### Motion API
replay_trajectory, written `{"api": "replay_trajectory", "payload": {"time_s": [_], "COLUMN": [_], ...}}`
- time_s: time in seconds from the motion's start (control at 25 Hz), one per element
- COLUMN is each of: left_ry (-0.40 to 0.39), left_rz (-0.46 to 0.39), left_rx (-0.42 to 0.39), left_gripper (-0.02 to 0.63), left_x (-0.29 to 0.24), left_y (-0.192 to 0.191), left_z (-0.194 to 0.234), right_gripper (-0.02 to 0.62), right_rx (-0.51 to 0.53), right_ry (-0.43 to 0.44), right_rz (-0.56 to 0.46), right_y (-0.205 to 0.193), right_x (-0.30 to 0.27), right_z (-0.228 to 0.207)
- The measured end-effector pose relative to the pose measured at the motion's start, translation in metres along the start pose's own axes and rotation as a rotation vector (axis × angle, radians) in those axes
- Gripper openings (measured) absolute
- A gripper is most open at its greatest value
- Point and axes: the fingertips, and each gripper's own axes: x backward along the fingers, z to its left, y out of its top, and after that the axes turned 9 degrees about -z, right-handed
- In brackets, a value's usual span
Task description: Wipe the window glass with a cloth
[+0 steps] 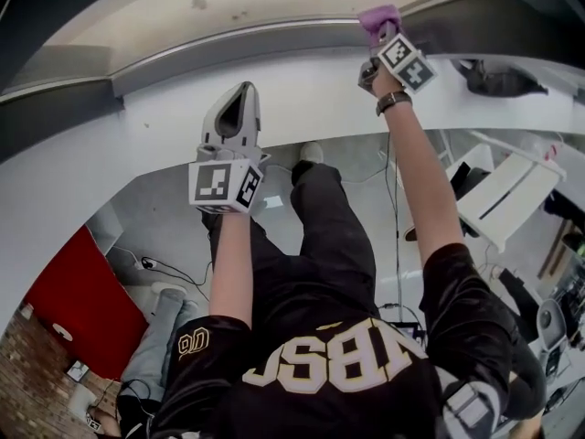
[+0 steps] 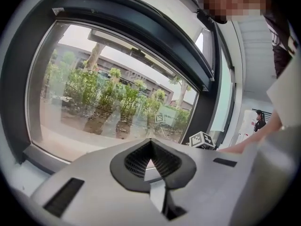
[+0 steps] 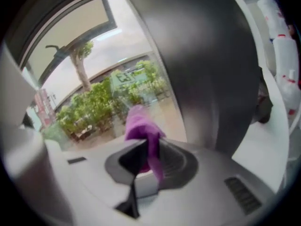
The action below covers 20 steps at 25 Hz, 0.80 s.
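Up at one o'clock, cloth (image 1: pixel 377 16): purple wad clenched in right gripper (image 1: pixel 379 33), by the window glass (image 3: pixel 94 88) and dark frame (image 3: pixel 211 79).
Left gripper (image 1: pixel 239 99): eight o'clock of it, jaws closed on nothing.
Risk: thin pinch; hard rubbing could tug the cloth free, and jaw tips scrape glass.

The cloth (image 3: pixel 140 128) (purple) looks blurred, partly hidden between fingers (image 3: pixel 175 163).

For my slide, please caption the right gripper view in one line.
Right gripper, shut on a purple cloth, near the window glass and its dark frame.
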Motion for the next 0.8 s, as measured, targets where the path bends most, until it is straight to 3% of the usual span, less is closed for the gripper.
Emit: {"api": "replay_trajectory", "payload": {"time_s": [0.2, 0.52, 0.6, 0.8], "left_ry": [0.096, 0.211, 0.242, 0.289], "left_rz": [-0.004, -0.032, -0.030, -0.036], "left_rx": [-0.024, -0.111, -0.128, -0.153], "left_gripper": [0.017, 0.017, 0.017, 0.017], "left_x": [0.039, 0.127, 0.148, 0.186], "left_y": [0.019, 0.062, 0.067, 0.081], "left_z": [0.052, 0.180, 0.208, 0.260], "right_gripper": [0.075, 0.075, 0.075, 0.075], "right_rx": [0.128, 0.305, 0.324, 0.328], "right_ry": [0.240, 0.736, 0.807, 0.875], "right_rz": [0.145, 0.312, 0.338, 0.372], "right_y": [-0.089, -0.253, -0.287, -0.350], "right_x": [0.026, 0.095, 0.105, 0.103], "right_z": [0.121, 0.408, 0.464, 0.573]}}
